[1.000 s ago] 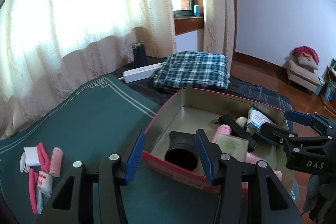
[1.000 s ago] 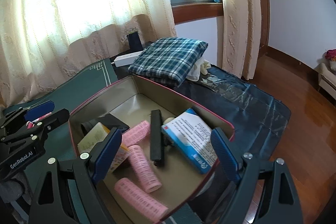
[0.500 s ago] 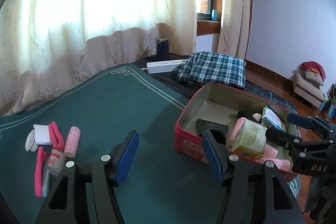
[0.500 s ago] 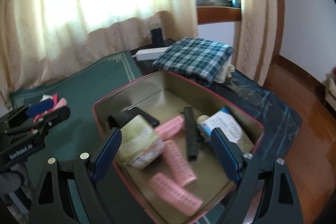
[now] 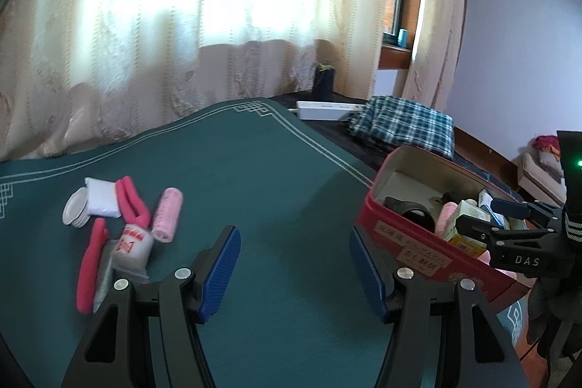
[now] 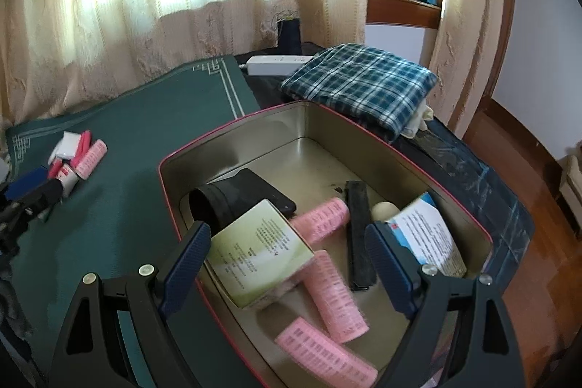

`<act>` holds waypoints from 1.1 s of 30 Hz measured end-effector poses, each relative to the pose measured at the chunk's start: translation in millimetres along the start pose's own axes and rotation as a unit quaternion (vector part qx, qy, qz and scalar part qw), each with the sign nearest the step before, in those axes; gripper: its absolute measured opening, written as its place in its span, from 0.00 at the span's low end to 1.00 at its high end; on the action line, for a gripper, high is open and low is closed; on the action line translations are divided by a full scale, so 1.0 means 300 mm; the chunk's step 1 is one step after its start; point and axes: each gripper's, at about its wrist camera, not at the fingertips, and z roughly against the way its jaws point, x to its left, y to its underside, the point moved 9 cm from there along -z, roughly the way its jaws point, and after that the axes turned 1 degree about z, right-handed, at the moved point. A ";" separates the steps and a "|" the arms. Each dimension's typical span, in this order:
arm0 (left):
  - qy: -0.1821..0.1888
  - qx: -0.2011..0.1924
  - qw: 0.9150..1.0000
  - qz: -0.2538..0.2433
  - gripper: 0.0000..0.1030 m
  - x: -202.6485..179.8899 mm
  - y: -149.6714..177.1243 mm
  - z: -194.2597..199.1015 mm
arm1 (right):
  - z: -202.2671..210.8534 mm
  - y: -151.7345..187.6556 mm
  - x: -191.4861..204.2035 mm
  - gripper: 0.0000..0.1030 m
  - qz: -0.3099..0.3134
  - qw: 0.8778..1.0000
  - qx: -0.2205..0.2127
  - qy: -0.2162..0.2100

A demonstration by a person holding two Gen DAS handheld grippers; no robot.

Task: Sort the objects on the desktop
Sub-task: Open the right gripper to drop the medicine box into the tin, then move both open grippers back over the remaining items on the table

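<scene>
We judge the step to be fetching the next item. Left gripper (image 5: 293, 266) hangs released over bare table; right gripper (image 6: 287, 266), also released, above the tin (image 6: 232, 126). Loose pile (image 5: 123, 220) lies near the table's left edge, probably next. Nothing blocks.

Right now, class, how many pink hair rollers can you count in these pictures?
4. Three lie in the red tin: one by the black strip, one mid-tin, one nearest the camera. One lies on the green mat. More may hide under the boxes.
</scene>
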 end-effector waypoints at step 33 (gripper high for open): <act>-0.124 0.055 0.982 0.130 0.62 0.771 0.239 0.052 | 0.048 -0.029 0.449 0.88 0.056 0.996 -0.033 -0.060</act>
